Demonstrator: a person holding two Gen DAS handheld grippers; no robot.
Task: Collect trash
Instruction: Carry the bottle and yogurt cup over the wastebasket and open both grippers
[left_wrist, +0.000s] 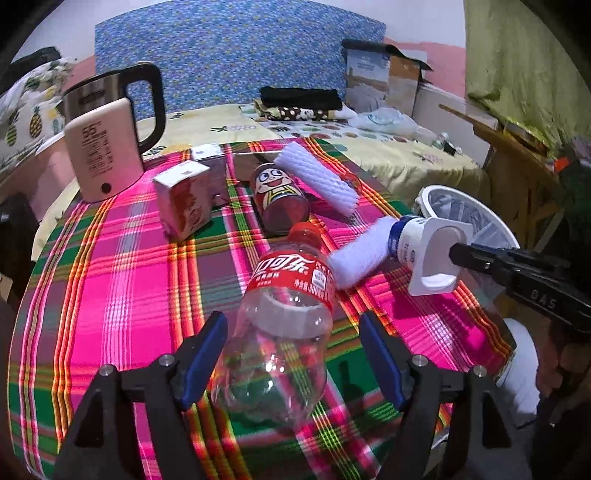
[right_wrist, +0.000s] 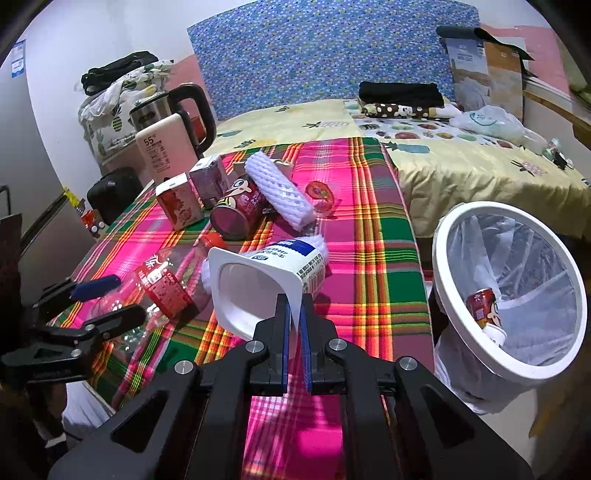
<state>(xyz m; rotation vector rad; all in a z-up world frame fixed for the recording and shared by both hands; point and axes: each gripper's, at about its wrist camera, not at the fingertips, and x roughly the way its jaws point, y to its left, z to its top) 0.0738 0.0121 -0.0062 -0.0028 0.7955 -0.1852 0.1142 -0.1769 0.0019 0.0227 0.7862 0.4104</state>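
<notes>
pinching the rim of a white yogurt cup in my right tongs, its pads closed flat on the thin edge, i am holding the cup tipped on its side above the plaid tabletop; my left tongs are standing wide open around the base of a clear cola bottle with a red label, lying on the cloth, pads not pressing it; a white-rimmed trash bin is sitting just beside the tabletop on my right, a red can already lying inside; more cartons, a can and foam sleeves are lying farther back.
</notes>
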